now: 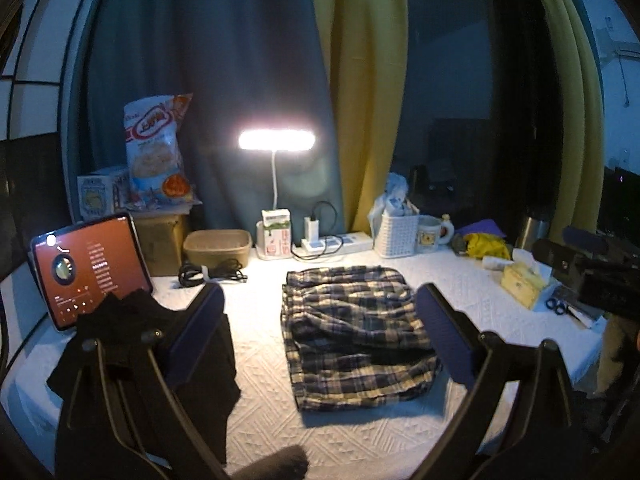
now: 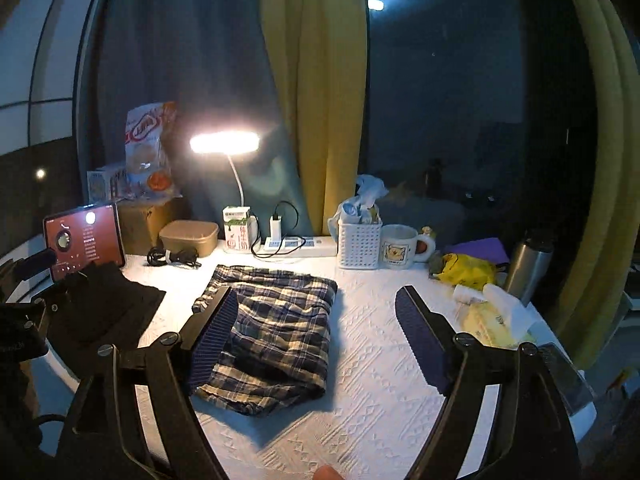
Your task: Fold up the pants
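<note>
The plaid pants point(image 1: 352, 332) lie folded into a compact rectangle on the white textured tablecloth point(image 1: 264, 408). My left gripper point(image 1: 319, 287) hovers above and in front of them, jaws wide open and empty. In the right wrist view the same pants point(image 2: 276, 332) lie left of centre. My right gripper point(image 2: 316, 290) is also wide open and empty, with its left finger point(image 2: 212, 332) in front of the fabric's left edge. Neither gripper touches the cloth.
A black garment point(image 1: 160, 360) lies left of the pants, in front of a lit tablet point(image 1: 88, 268). Along the back stand a lamp point(image 1: 276, 140), power strip point(image 1: 336, 244), white basket point(image 1: 398, 234) and mug point(image 1: 430, 236). A tissue box point(image 1: 520, 284), scissors point(image 1: 558, 306) and a steel flask point(image 2: 528, 264) are at the right.
</note>
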### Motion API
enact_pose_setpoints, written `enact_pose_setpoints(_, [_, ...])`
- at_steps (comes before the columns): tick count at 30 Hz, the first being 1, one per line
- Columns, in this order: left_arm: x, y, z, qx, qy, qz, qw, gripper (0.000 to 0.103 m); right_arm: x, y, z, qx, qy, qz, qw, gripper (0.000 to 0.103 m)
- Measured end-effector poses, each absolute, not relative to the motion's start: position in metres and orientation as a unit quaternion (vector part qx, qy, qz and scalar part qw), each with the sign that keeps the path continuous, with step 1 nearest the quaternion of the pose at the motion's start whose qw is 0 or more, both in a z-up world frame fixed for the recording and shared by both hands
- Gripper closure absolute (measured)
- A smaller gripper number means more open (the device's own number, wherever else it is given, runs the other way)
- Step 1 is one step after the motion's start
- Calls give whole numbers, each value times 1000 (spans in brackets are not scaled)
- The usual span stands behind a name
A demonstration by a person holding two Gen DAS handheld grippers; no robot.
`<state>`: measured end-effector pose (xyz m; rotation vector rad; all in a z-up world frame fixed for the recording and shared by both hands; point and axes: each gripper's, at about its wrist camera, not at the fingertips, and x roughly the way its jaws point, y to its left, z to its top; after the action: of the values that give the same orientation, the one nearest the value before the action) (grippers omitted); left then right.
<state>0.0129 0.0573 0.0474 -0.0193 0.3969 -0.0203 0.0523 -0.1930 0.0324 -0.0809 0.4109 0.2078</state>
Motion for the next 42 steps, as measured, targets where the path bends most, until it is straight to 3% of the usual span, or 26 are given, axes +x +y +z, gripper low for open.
enact_pose_setpoints(42, [17, 49, 49, -12, 213, -7, 977, 6, 48, -191, 30, -48, 204, 100, 973, 19])
